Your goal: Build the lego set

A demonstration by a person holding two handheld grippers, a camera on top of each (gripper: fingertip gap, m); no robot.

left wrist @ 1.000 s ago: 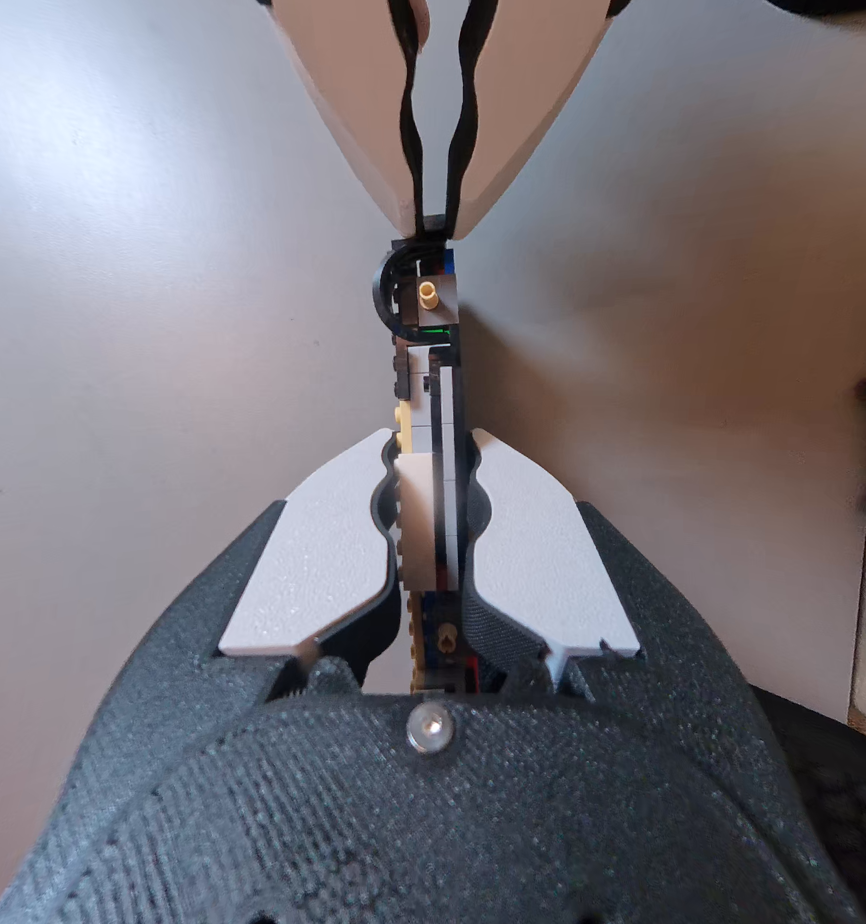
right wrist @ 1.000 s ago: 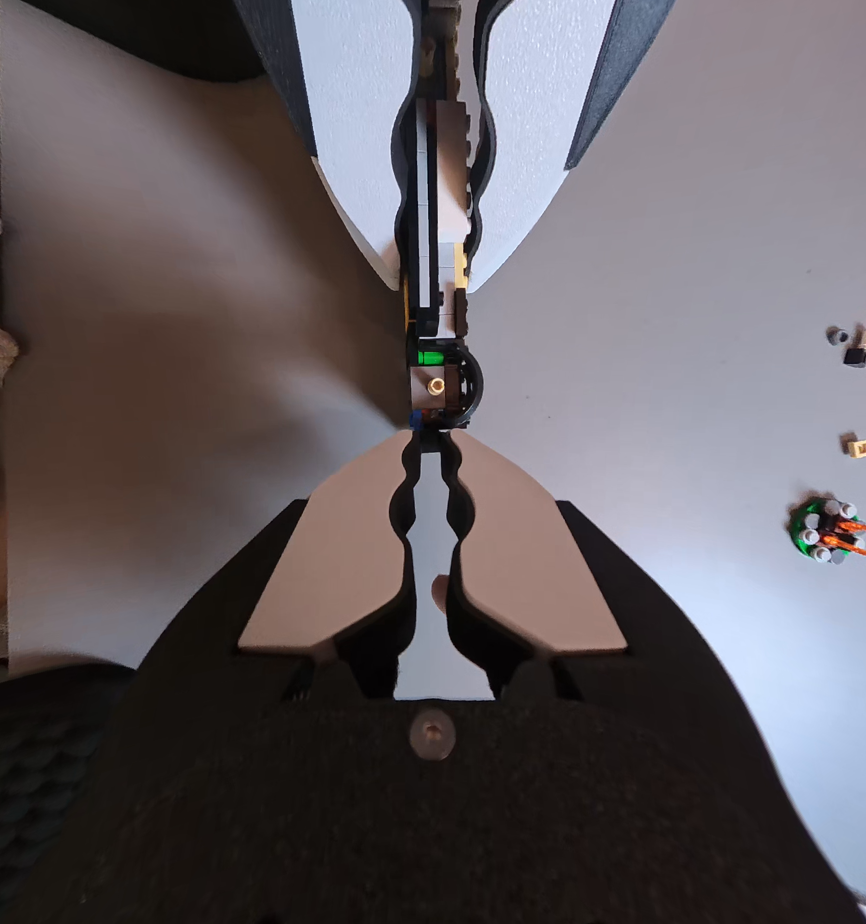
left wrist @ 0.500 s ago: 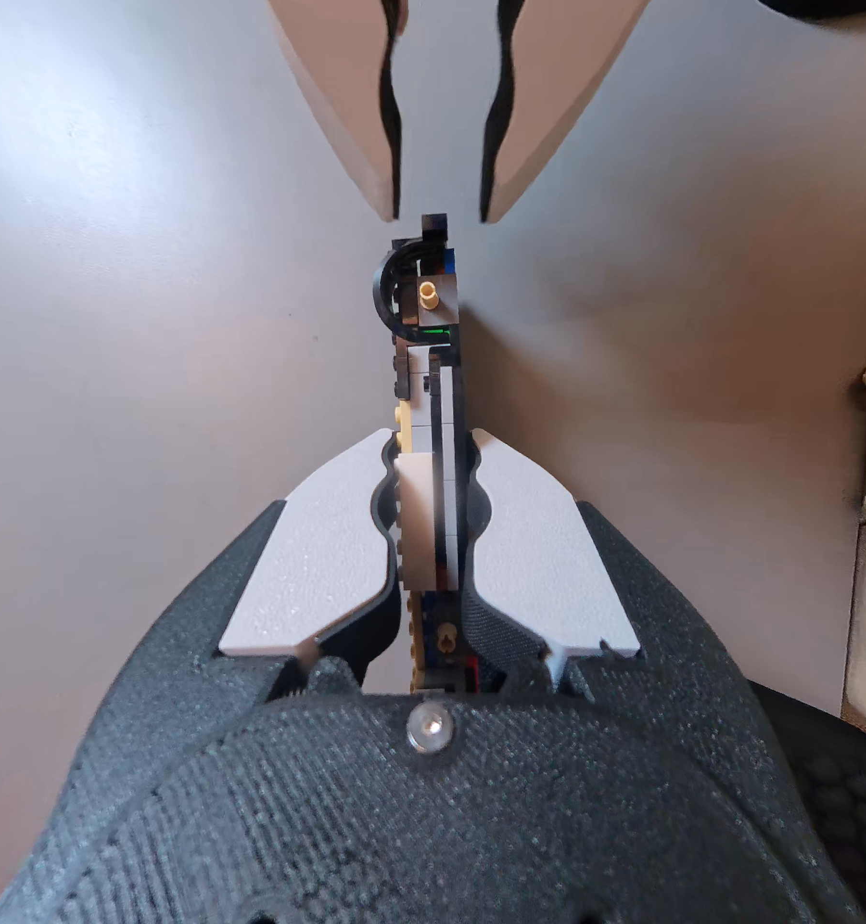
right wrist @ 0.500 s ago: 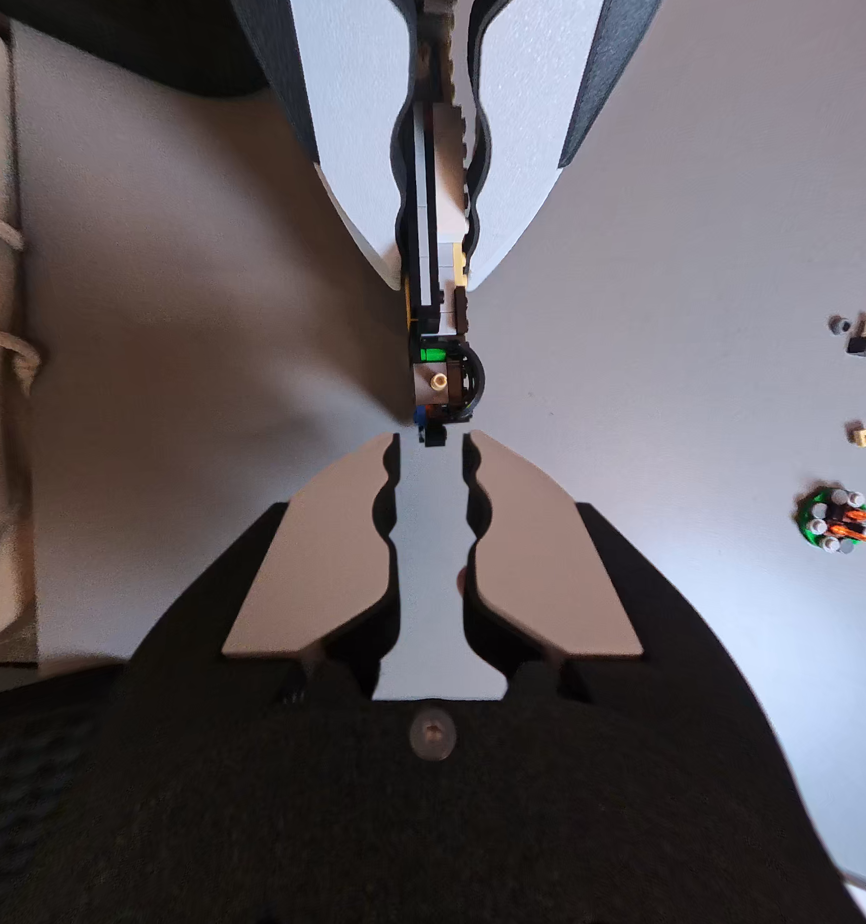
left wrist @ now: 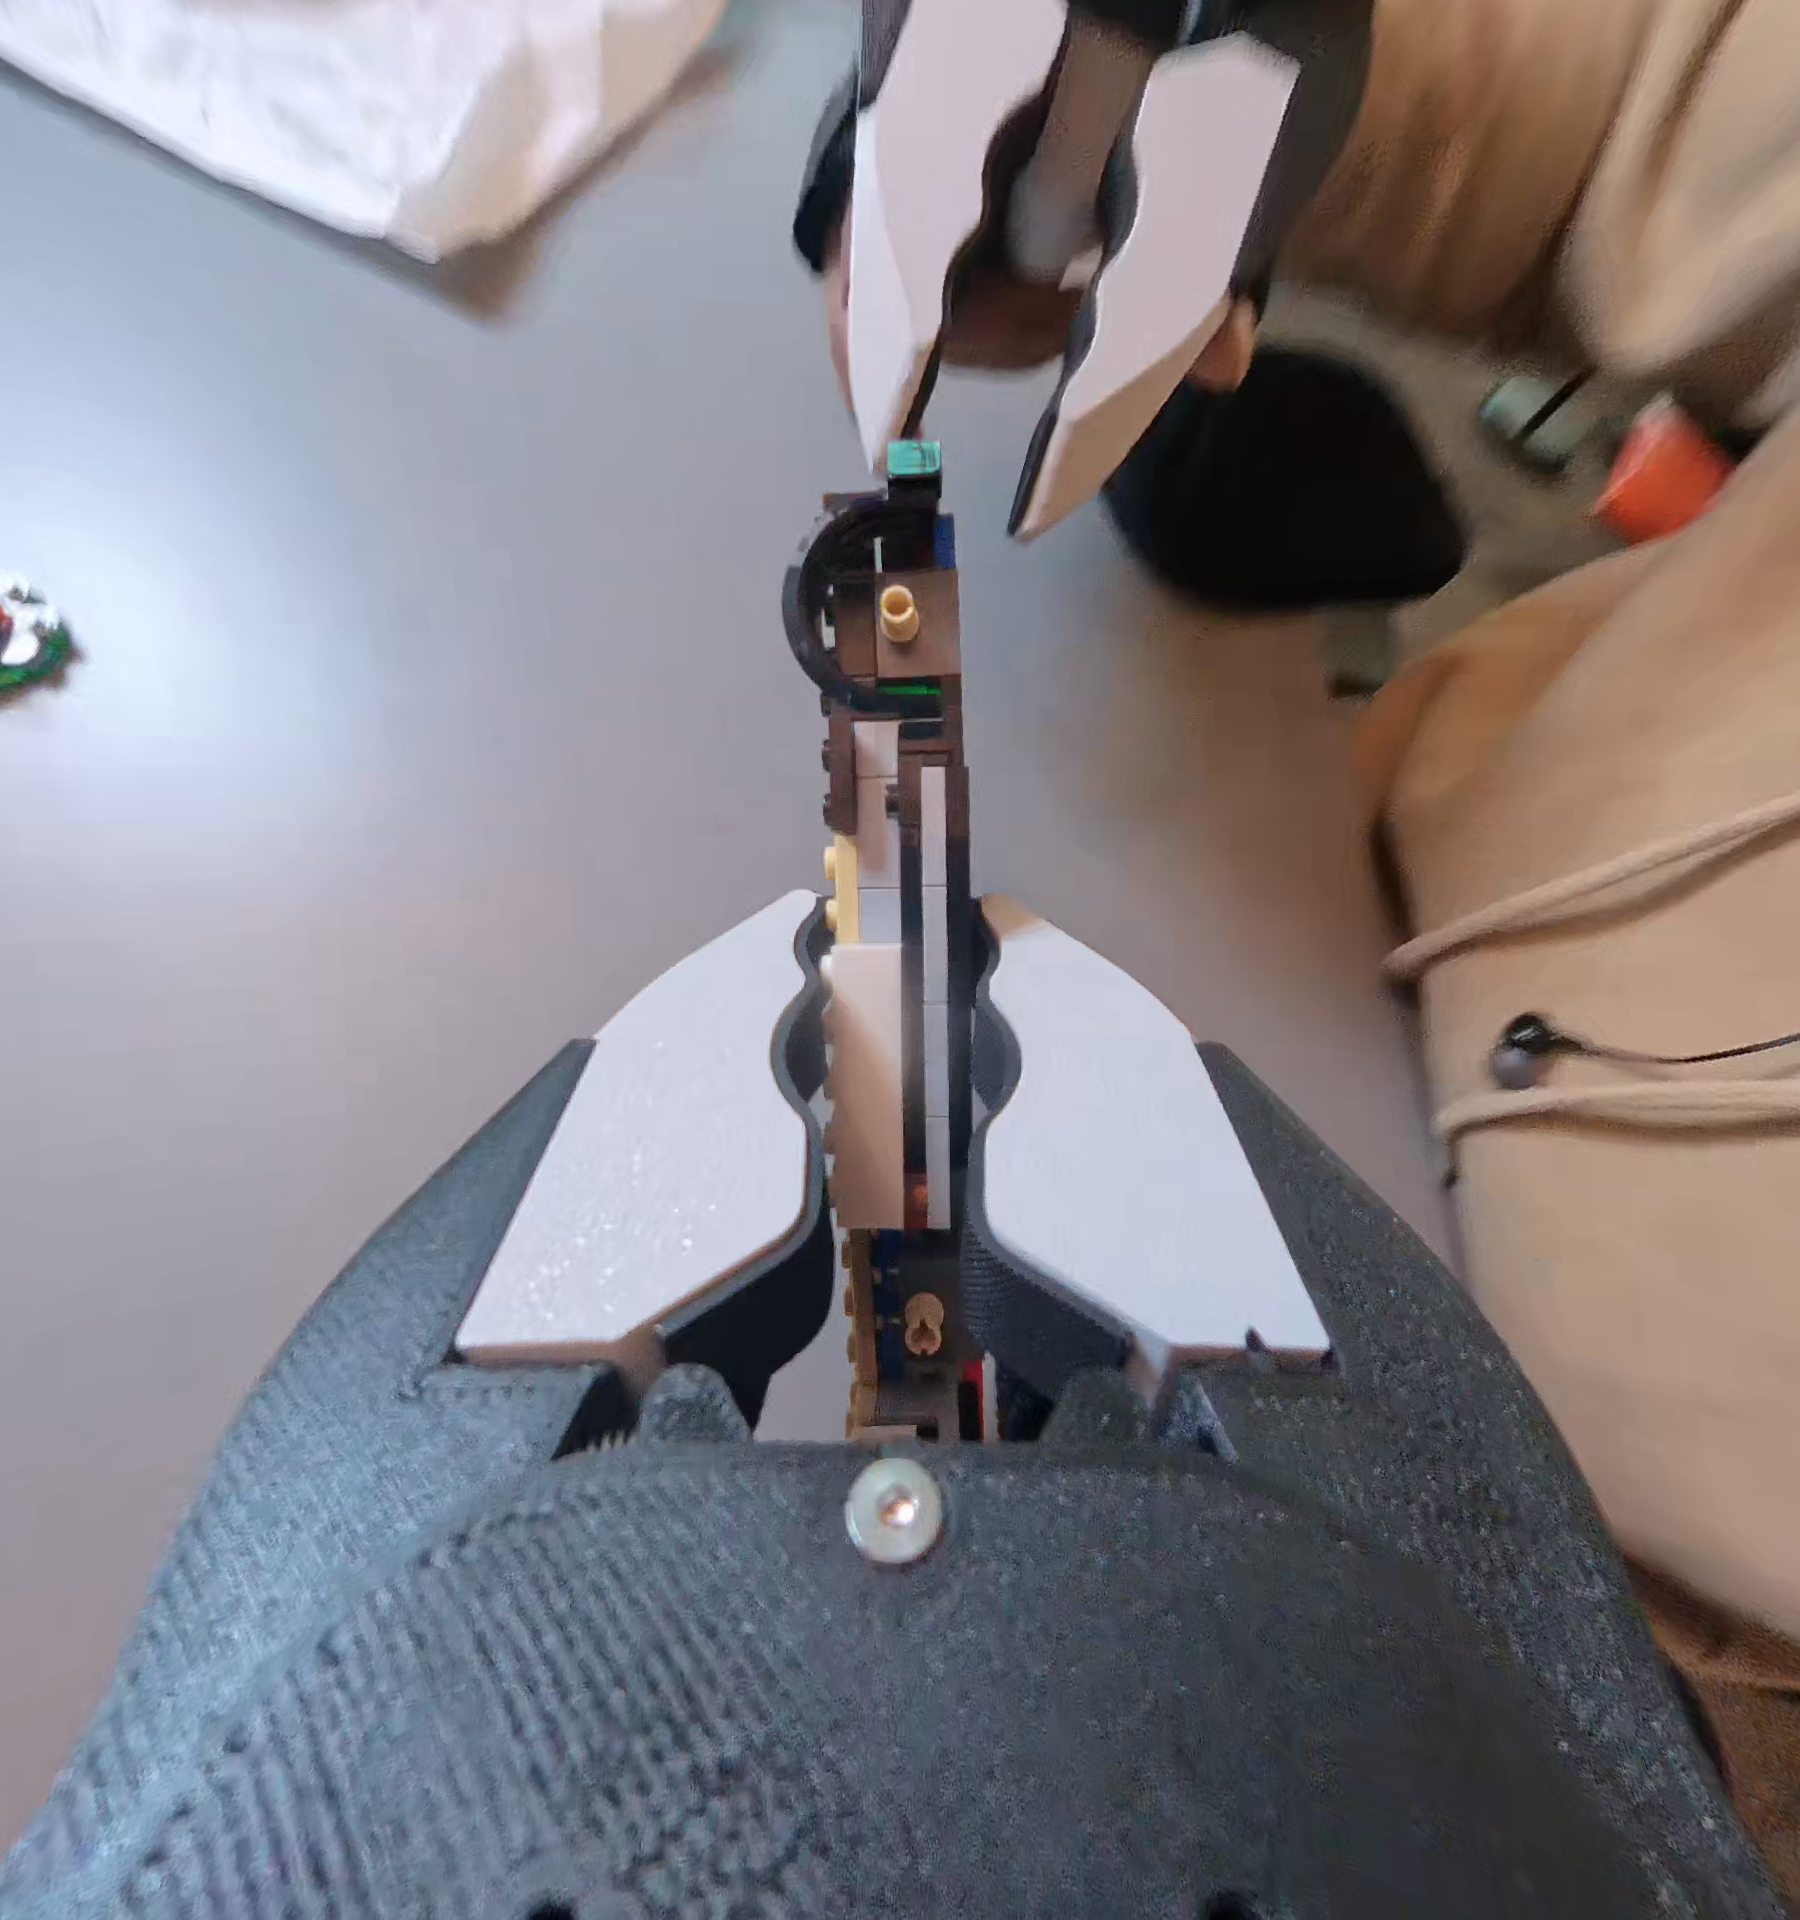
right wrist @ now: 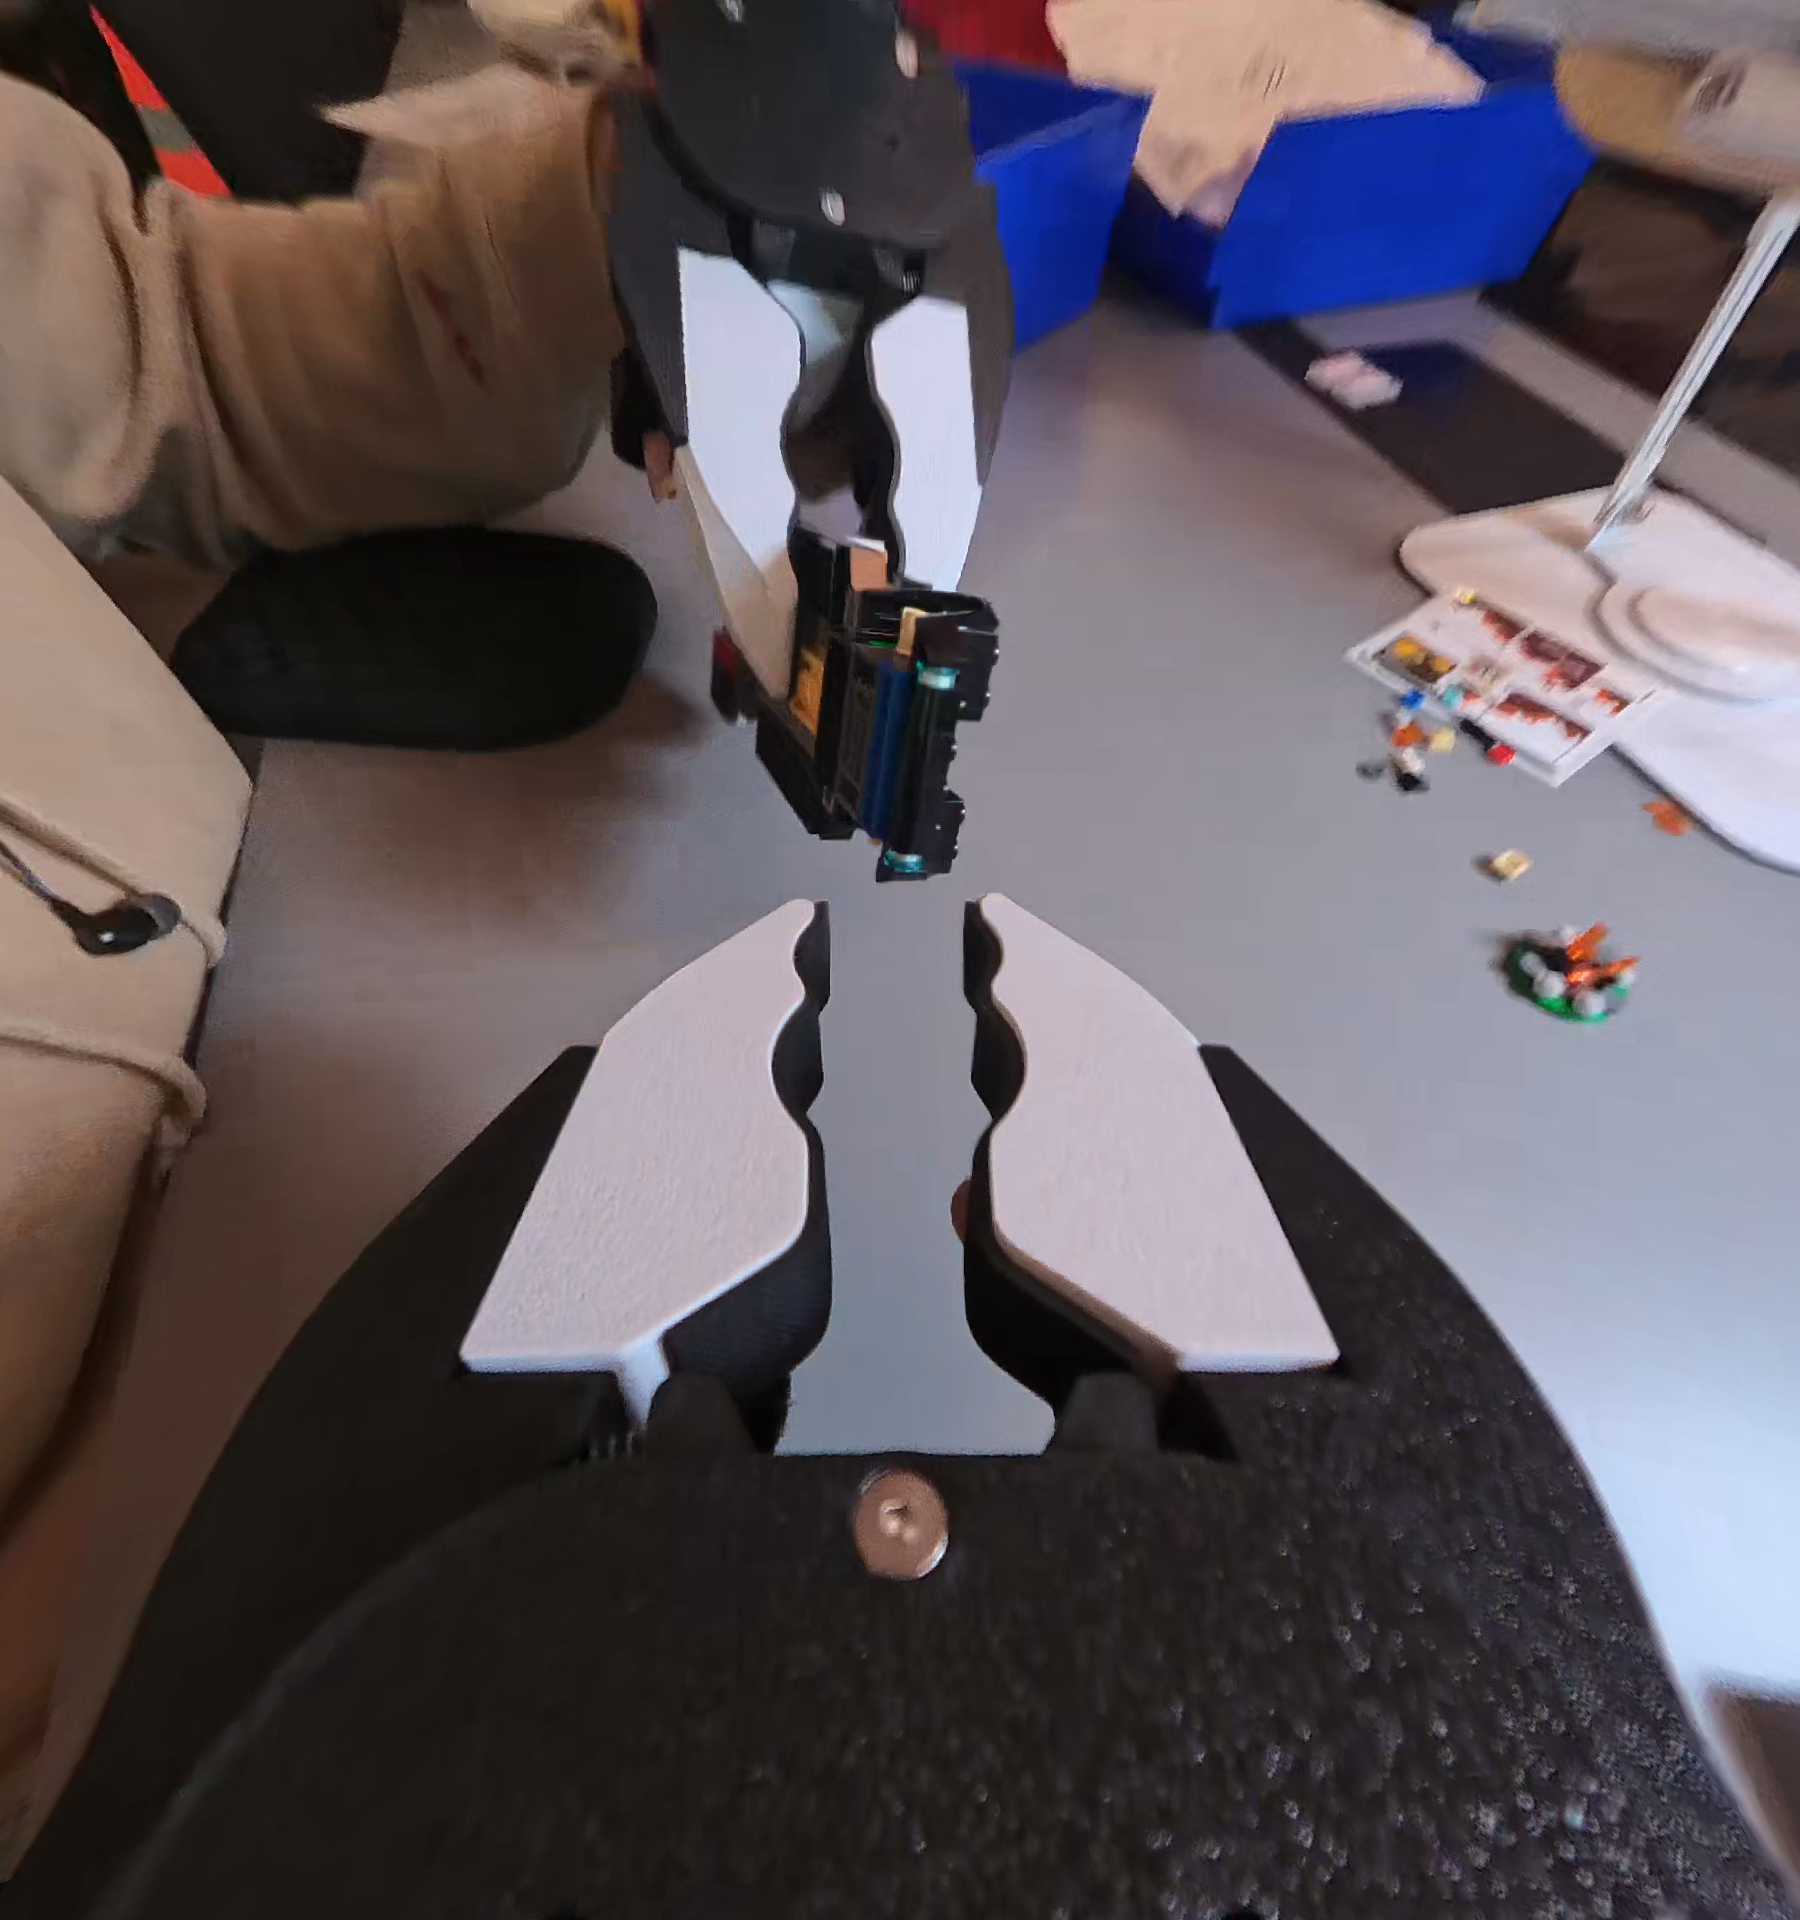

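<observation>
Your left wrist camera: close behind left tongs, facing right tongs over desk. Your right wrist camera: close behind right tongs, facing back. Shared: brick model, green round piece, desk between.

No readable text anywhere; printed sheet on table too blurred to read.

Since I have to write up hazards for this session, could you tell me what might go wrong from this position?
The left gripper clamps the brick model only at its near end, so a nudge on the long free end might lever it loose. The open right gripper hangs just off the model's tip, where the small teal piece could be knocked off. Loose bricks on the table could catch a falling model.
</observation>
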